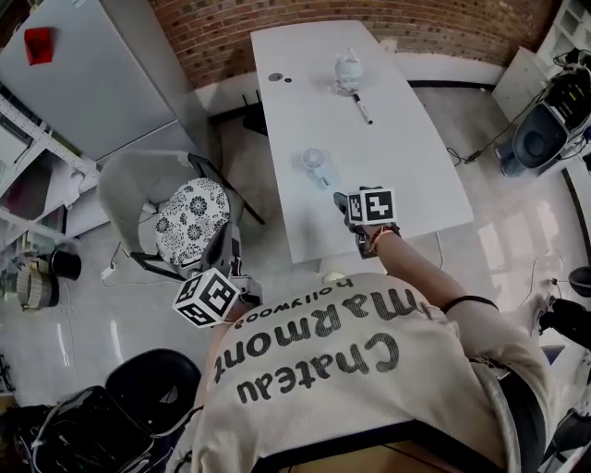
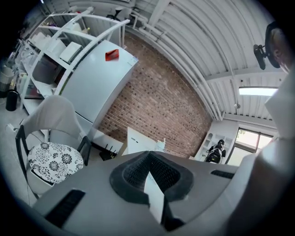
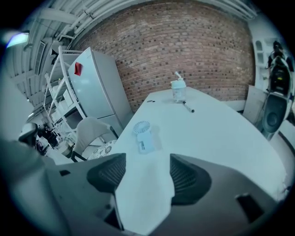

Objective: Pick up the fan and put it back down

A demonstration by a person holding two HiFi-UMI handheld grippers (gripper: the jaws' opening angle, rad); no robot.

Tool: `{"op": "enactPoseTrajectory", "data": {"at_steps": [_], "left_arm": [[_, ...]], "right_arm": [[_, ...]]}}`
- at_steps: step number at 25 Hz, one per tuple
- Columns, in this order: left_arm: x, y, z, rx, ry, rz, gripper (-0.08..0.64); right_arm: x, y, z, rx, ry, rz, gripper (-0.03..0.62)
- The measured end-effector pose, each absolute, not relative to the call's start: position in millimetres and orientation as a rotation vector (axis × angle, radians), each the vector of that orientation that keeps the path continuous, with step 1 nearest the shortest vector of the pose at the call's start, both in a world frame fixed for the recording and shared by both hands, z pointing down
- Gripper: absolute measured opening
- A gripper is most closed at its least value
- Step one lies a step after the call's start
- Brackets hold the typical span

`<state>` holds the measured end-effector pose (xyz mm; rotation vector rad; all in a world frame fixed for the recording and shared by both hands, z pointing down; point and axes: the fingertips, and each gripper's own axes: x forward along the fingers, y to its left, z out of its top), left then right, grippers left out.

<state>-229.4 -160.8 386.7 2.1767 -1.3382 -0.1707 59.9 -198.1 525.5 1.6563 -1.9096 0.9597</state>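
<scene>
One small white plastic handheld fan point(image 3: 142, 137) lies on the white tabletop point(image 3: 221, 124) beyond your gaping, empty right tool point(image 3: 146, 173), left tool point(image 2: 150, 174) clamped together; likely light, so take its stiff handle.

The worktop point(image 1: 416, 175) is plain white, and the small fan point(image 1: 318, 166) on it is white too, with 1 dark pen point(image 1: 362, 109) beyond it. The brick wall point(image 1: 277, 28) is red-brown. The chair cushion point(image 1: 191, 222) has a black-and-white flower print. 1 red tag point(image 1: 38, 44) sits on the pale grey fridge point(image 1: 92, 83). The person's shirt point(image 1: 369, 397) is beige with dark lettering.
</scene>
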Motion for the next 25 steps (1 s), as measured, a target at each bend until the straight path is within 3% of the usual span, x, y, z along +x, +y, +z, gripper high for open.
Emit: {"op": "enactPoseTrajectory", "data": {"at_steps": [6, 15, 22, 25], "left_arm": [[-224, -141, 387, 2.221, -1.247, -0.141, 0.0], [-231, -107, 387, 2.276, -1.166, -0.126, 0.0], [-220, -94, 371, 2.31, -1.154, -0.157, 0.0], [-222, -87, 364, 2.322, -1.153, -0.199, 0.0]], "right_arm": [[56, -160, 512, 1.745, -1.906, 0.985, 0.293], [43, -109, 475, 1.962, -1.934, 0.926, 0.182], [35, -97, 438, 2.009, -2.07, 0.916, 0.147], [32, -93, 424, 2.055, -2.119, 0.912, 0.081]]}}
